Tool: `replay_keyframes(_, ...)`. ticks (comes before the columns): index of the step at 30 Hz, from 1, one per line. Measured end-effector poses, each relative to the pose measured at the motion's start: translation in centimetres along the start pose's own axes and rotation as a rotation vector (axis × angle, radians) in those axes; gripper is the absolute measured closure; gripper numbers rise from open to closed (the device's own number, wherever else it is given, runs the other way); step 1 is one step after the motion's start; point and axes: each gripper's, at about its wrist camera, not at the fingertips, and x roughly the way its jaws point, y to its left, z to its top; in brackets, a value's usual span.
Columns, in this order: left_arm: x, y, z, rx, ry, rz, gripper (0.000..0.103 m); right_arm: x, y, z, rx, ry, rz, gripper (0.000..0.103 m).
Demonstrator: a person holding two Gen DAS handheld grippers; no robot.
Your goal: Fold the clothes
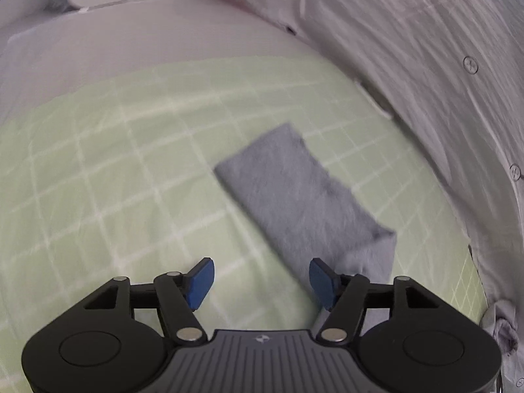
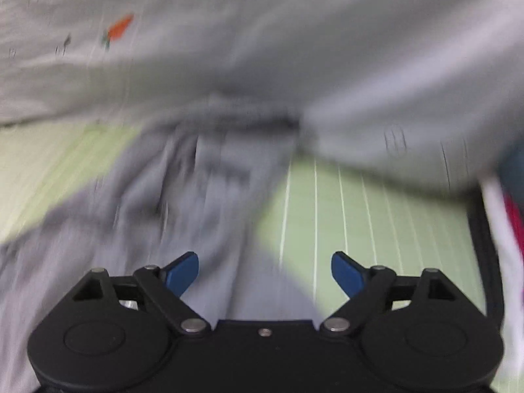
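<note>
The left gripper (image 1: 261, 283) hangs above the bed with its blue pads (image 1: 200, 282) spread wide and nothing between them. Just ahead of it, and slightly toward its right finger, a folded grey cloth (image 1: 296, 190) lies flat on the green checked sheet (image 1: 108, 163) — a long rectangle set on a diagonal, its near end reaching down beside the right pad and partly hidden behind that finger's linkage. Farther ahead the green sheet gives way to a pale lilac cover (image 1: 137, 36), and along the right side of this gripper's view runs a white buttoned shirt (image 1: 419, 65), wrinkled, with two buttons showing down its edge and a small orange mark near the top corner. The right gripper (image 2: 264, 273) is likewise parted, its jaws standing well apart and empty. Its view is heavily blurred, so detail is poor: a rumpled grey garment (image 2: 196, 196) lies directly ahead of and beneath the left finger, spreading away to that side, while the green sheet (image 2: 360, 222) shows bare ahead of the right finger. Beyond both — across the whole upper part of the view — stretches the white shirt (image 2: 294, 32) with its orange mark. At the far right edge there is a strip of red and white fabric (image 2: 511, 226); what it is cannot be told.
</note>
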Motion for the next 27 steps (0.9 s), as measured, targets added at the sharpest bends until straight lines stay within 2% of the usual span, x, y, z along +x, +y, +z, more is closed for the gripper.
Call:
replay_keyframes(3,0.8,-0.1,1.5,0.017,-0.024,0.01,0.037,-2.0,0.3,-4.6,0.049,0.075,-0.035,0.014)
replay_keyframes(6,1.6,-0.9,2.5,0.1,-0.06,0.034,0.037,-3.5,0.1,-7.3,0.135,0.12,-0.055,0.014)
replay_keyframes(8,2.1,-1.8,2.9,0.181,-0.079,0.066,0.036,-3.5,0.7,-7.8,0.154,0.138,-0.074,0.013)
replay_keyframes(11,3.2,-3.1,3.0,0.306,-0.099,0.1,0.026,-4.3,1.8,-8.3,0.175,0.145,-0.101,0.012)
replay_keyframes(12,3.5,-3.4,2.8,0.346,-0.107,0.104,0.023,-4.7,2.1,-8.5,0.184,0.143,-0.108,0.012)
replay_keyframes(14,3.8,-3.9,2.5,0.416,-0.127,0.091,0.023,-5.4,3.1,-8.7,0.191,0.138,-0.117,0.011)
replay_keyframes(15,3.8,-4.0,2.3,0.446,-0.14,0.076,0.028,-5.7,3.6,-8.8,0.191,0.136,-0.122,0.011)
replay_keyframes(16,3.8,-4.1,2.2,0.476,-0.152,0.059,0.047,-5.9,4.3,-8.8,0.187,0.134,-0.126,0.011)
replay_keyframes(17,3.7,-4.0,2.2,0.494,-0.153,0.026,0.061,-6.1,4.9,-9.0,0.183,0.136,-0.131,0.011)
replay_keyframes(18,3.5,-4.0,2.2,0.512,-0.155,-0.004,0.095,-6.3,5.6,-9.2,0.178,0.14,-0.134,0.011)
replay_keyframes(22,2.7,-3.1,3.0,0.58,-0.183,0.054,0.095,-6.6,8.1,-10.0,0.159,0.163,-0.14,0.011)
replay_keyframes(27,-0.7,2.2,7.4,0.539,-0.276,0.182,0.096,-6.8,10.2,-10.7,0.155,0.179,-0.149,0.011)
